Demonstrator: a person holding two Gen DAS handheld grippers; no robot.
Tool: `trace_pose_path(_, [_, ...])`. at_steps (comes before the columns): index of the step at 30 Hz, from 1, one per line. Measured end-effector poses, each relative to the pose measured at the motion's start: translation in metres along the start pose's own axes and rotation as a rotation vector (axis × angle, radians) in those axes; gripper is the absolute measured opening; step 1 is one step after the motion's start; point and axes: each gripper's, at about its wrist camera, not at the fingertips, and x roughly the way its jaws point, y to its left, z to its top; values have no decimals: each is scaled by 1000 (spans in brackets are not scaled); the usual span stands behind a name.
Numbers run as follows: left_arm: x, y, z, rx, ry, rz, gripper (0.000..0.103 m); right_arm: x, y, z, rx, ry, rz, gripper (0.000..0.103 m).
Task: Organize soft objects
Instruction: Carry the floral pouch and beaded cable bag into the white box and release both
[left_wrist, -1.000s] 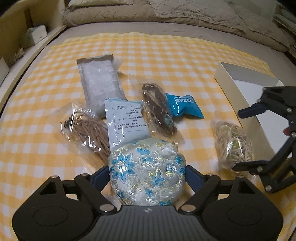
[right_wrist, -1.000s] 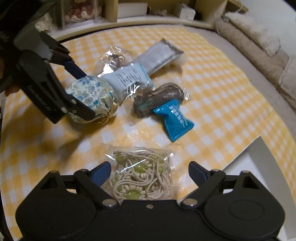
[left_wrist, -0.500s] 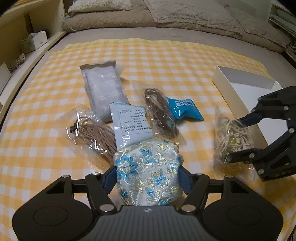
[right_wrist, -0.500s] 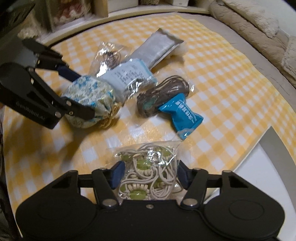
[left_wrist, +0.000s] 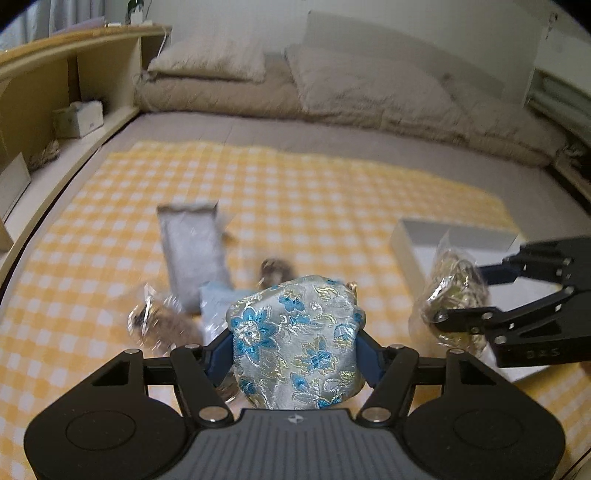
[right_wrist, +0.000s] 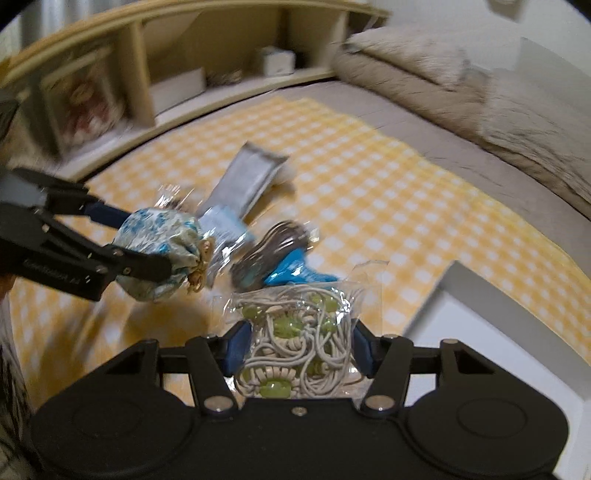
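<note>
Lifting two soft items at once off the yellow checked cloth (left_wrist: 332, 206) that covers the bed (left_wrist: 332, 136), the person appears mid-transfer toward the white box (left_wrist: 406, 243), which sits at the cloth's right edge. Left on the cloth, well left of the box, lie a long grey packet (left_wrist: 192, 251), a white labelled packet (right_wrist: 221, 225), a dark cord bundle (right_wrist: 266, 254) and a blue sachet (right_wrist: 295, 271). The left tool (left_wrist: 293, 350) is clamped on the floral brocade pouch (left_wrist: 295, 339), raised above the cloth; the right tool (right_wrist: 299, 350) is clamped on a clear bag of pale cord (right_wrist: 299, 332), held just beside the box. Next, by this reading, each load must be carried over the box's wall and released inside.
</note>
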Motion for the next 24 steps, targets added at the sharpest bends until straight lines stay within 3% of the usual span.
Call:
trace_pose_path(7, [-8, -27, 17, -12, -82, -62, 67, -30, -23, -8, 155, -69, -125, 59])
trace_pose_path(12, [-5, -53, 26, 5, -97, -109, 67, -52, -47, -17, 284, -119, -198, 59])
trace_pose_path(24, [27, -130, 18, 171, -37, -237, 68, -79, -89, -58, 509, -103, -272, 59])
